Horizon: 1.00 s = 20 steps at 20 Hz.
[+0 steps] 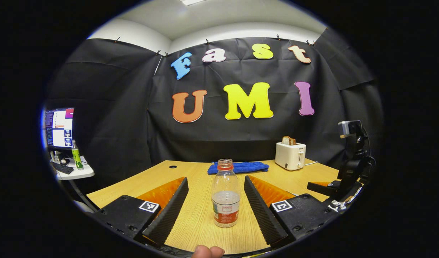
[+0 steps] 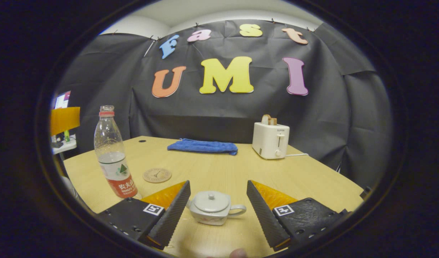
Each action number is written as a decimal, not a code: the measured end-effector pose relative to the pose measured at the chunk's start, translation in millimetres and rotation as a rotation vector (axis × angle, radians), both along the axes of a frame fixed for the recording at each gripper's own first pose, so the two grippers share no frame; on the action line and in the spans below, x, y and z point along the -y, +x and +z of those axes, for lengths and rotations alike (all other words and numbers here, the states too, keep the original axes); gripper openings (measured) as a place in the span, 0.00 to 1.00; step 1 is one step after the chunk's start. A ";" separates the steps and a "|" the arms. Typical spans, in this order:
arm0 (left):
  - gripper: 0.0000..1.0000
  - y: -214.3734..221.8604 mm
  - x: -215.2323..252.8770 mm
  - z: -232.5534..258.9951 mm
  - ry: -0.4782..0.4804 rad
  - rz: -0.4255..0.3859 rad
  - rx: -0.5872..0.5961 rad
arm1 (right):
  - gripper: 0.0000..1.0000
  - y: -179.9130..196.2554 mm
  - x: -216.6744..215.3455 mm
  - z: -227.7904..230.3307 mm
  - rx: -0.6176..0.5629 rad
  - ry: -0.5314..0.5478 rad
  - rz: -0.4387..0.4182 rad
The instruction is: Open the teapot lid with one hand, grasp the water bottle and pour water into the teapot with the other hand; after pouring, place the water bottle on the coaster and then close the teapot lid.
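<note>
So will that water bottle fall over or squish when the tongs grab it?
The water bottle looks thin clear plastic, so it may dent a little. It seems under half full, so probably light. Being tall and narrow, it could tip if nudged near its open, capless top. The left tongs stand open around it.

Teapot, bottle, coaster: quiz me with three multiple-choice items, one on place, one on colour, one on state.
1. Where is the coaster?
A. under the teapot
B. on the table between bottle and blue towel
C. on the toaster

2. What colour is the bottle neck ring?
A. red
B. green
C. white

3. How is the teapot lid?
A. off, on the table
B. held in a claw
C. on the pot

Answers:
1 B, it lies flat right of the bottle.
2 A, red band at the top.
3 C, lid sits closed between the open right claw fingers.
</note>
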<state>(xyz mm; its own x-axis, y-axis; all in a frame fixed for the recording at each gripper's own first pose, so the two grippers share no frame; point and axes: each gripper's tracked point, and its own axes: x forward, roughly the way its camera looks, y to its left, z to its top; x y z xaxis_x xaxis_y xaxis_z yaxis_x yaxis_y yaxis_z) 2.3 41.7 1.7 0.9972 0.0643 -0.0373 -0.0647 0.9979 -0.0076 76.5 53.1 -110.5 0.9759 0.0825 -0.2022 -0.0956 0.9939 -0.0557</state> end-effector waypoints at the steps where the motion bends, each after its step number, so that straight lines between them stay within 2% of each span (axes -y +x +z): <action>1: 0.98 0.2 -1.1 0.4 0.000 0.003 -0.001 | 0.97 2.2 -0.5 -1.8 -0.001 -0.001 0.000; 3: 0.98 0.9 -4.0 -1.4 -0.004 0.017 -0.004 | 0.94 5.5 -1.6 -1.1 0.001 -0.004 -0.002; 6: 0.98 1.0 -5.7 -3.0 -0.010 0.019 -0.012 | 0.81 11.1 -7.5 -2.6 -0.003 0.000 0.013; 7: 0.98 1.8 -7.4 -3.1 -0.010 0.023 -0.012 | 0.72 13.5 -8.8 -5.4 -0.012 0.000 0.020; 8: 0.98 2.3 -9.3 -3.1 -0.010 0.025 -0.012 | 0.72 16.0 -10.9 -8.8 -0.020 0.000 0.022; 11: 0.98 2.1 -9.3 -4.6 -0.013 0.025 -0.015 | 0.48 19.2 -10.4 -11.7 -0.031 -0.007 0.021; 12: 0.98 2.4 -9.3 -4.9 -0.013 0.026 -0.017 | 0.46 20.0 -11.6 -12.4 -0.034 -0.010 0.026; 13: 0.98 3.5 -11.1 -6.3 -0.014 0.027 -0.019 | 0.53 18.9 -12.8 -10.9 -0.033 -0.008 0.031; 14: 0.98 3.6 -11.9 -6.3 -0.014 0.028 -0.021 | 0.39 25.0 -11.7 -10.7 -0.024 -0.007 0.023; 15: 0.98 3.7 -12.9 -6.8 -0.013 0.029 -0.022 | 0.20 24.4 -10.0 -12.4 -0.028 -0.015 0.018; 16: 0.98 3.3 -14.1 -6.8 -0.011 0.032 -0.023 | 0.08 25.6 -10.8 -14.9 -0.032 -0.008 0.023; 18: 0.98 3.7 -15.1 -7.4 -0.016 0.032 -0.025 | 0.08 26.1 -13.3 -13.5 -0.029 0.010 0.037; 19: 0.98 3.8 -15.4 -7.6 -0.017 0.034 -0.026 | 0.00 25.5 -12.3 -13.4 -0.028 0.003 0.042; 20: 0.98 5.1 -16.9 -7.7 -0.020 0.035 -0.026 | 0.00 26.9 -10.8 -13.7 -0.026 -0.016 0.048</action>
<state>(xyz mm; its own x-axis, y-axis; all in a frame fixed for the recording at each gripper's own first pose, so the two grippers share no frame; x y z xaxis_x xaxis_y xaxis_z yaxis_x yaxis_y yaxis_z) 7.4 58.6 -6.0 0.9930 0.0982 -0.0652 -0.1000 0.9946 -0.0258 103.4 63.9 -124.2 0.9653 0.1257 -0.2289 -0.1447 0.9871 -0.0681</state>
